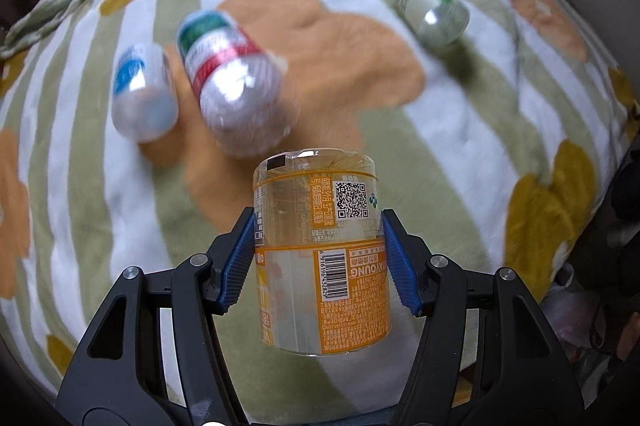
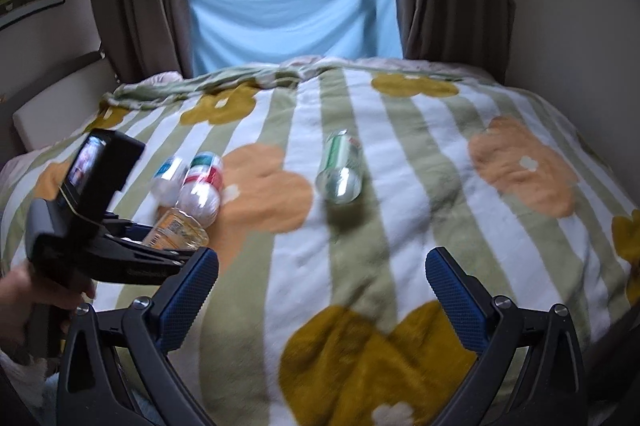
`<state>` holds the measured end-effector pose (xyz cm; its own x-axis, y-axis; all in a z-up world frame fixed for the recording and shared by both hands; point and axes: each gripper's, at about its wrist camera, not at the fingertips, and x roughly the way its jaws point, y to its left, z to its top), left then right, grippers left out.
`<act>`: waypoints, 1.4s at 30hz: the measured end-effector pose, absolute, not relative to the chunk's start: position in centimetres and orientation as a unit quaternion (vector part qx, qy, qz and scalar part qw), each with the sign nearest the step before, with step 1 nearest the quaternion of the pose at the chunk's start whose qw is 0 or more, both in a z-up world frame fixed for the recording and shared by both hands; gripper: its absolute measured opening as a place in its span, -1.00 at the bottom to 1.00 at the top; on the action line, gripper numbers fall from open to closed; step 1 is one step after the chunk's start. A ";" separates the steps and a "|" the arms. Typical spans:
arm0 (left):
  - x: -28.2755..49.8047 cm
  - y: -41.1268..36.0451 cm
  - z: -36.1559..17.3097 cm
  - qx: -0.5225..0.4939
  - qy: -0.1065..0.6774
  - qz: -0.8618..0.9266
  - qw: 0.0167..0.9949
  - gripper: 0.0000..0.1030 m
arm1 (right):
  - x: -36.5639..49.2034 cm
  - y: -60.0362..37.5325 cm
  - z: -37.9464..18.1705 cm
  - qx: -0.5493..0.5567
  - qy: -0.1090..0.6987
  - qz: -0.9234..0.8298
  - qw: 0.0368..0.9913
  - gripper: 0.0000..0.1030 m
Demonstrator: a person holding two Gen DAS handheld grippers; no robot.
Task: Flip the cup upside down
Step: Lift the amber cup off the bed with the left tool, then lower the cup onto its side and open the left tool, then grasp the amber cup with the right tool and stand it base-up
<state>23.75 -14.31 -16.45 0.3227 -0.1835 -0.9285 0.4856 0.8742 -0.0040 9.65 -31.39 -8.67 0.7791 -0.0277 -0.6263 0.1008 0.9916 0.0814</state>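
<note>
The clear cup (image 1: 322, 258) with the orange printed label sat clamped between the blue ribbed pads (image 1: 239, 266) of the left gripper (image 1: 320, 258), raised above the striped flower blanket (image 1: 460, 130) and apparently empty, the blanket showing through its wall. Its label carried a QR code near the far end and a barcode nearer the camera, with the print reading upside down; which end was the mouth could not be told. Beyond the cup, three other clear containers lay on their sides on the blanket: a blue-labelled one (image 1: 144, 92) just beside a red-and-green-labelled one (image 1: 236, 82), both a little past the cup and to its left, and a green-labelled one (image 1: 428, 0) well apart from it, farther off to its right. Their contents could not be made out through the blur. The right gripper (image 2: 322, 290) hung above the blanket nearer than the cup, its fingers spread wide with nothing between them.
</note>
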 end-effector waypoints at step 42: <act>12.3 -0.3 -7.1 0.039 0.420 -0.173 0.890 1.00 | 14.6 -24.1 -7.0 0.107 0.479 0.061 0.869 1.00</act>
<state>12.28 -0.27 -7.13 0.5878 -0.2754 -0.7606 0.3416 0.9368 -0.0752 14.60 -24.10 -6.96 0.5341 0.2084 -0.8193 -0.0040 0.9698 0.2440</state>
